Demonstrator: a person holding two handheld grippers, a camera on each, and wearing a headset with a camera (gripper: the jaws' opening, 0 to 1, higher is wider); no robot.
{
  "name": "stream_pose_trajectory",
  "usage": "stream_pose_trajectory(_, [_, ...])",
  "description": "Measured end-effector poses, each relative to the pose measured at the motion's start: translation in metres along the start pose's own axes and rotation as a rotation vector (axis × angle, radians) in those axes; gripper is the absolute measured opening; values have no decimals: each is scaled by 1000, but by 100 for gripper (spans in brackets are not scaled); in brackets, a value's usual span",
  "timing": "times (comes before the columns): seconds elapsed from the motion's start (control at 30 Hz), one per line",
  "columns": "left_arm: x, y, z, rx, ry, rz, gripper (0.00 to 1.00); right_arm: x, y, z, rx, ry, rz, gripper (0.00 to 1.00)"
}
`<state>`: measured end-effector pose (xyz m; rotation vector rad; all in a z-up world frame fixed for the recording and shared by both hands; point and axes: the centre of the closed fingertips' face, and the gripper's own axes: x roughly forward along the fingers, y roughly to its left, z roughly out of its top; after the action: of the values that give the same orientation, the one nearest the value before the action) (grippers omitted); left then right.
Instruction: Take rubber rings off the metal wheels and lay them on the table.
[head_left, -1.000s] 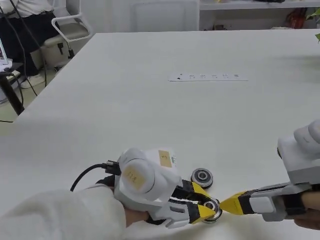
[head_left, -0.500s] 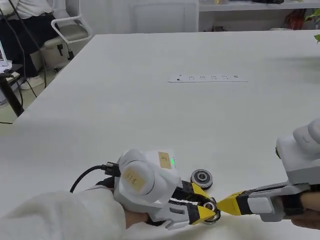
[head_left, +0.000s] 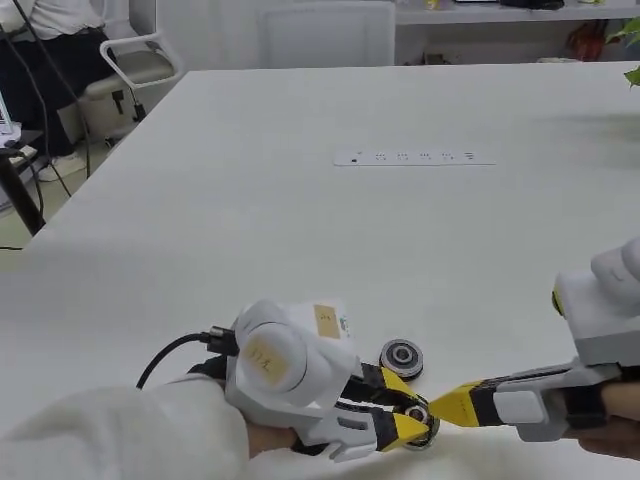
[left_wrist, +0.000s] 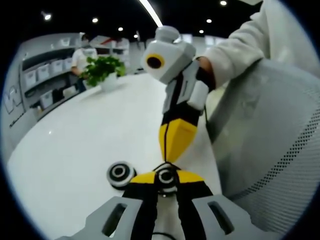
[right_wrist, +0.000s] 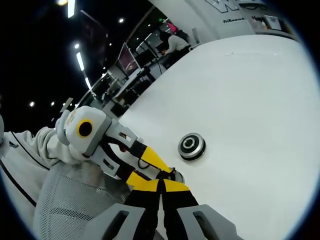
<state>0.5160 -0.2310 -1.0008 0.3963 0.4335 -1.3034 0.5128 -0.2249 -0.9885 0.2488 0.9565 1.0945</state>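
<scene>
My two grippers meet on one metal wheel (head_left: 421, 414) at the near edge of the table (head_left: 300, 200).
From the head view, my left gripper (head_left: 405, 408) lies low and reaches right, and my right gripper (head_left: 447, 405) reaches left to meet it. The left gripper view adds that my left jaws clamp the wheel's sides while the right jaws, pressed together, touch its rim. I cannot tell whether they pinch the rubber ring. A second wheel (head_left: 402, 355) lies flat just beside them. Nothing has moved since a second ago.
</scene>
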Motion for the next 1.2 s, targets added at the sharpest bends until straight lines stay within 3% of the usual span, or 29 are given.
stream_pose_trajectory(0.17, [0, 0, 0, -1, 1, 1, 14, 0, -4, -1, 37, -1, -9, 0])
stream_pose_trajectory(0.37, [0, 0, 1, -2, -1, 1, 15, 1, -9, -5, 2, 25, -47, 0])
stream_pose_trajectory(0.57, [-1, 0, 1, 14, 31, -7, 16, 1, -10, -6, 2, 28, -52, 0])
stream_pose_trajectory(0.7, [-4, -5, 1, -8, 46, -37, 30, 1, -10, -7, 5, 30, -51, 0])
stream_pose_trajectory(0.8, [-7, -9, 3, 35, 61, -52, 37, 1, -9, -6, 5, 28, -47, 0])
stream_pose_trajectory(0.87, [-10, -10, 7, 41, 60, -56, 39, 0, -9, -5, 4, 25, -42, 0])
stream_pose_trajectory(0.97, [-18, -7, 21, 38, 33, -47, 44, -1, -6, -3, 1, 15, -32, 0])
stream_pose_trajectory(1.07, [-30, 0, 36, 92, 12, -18, 48, 0, -5, -2, -1, 12, -27, 0])
stream_pose_trajectory(1.2, [-48, 7, 52, 71, -21, 9, 55, -1, -5, -1, 0, 7, -24, 0])
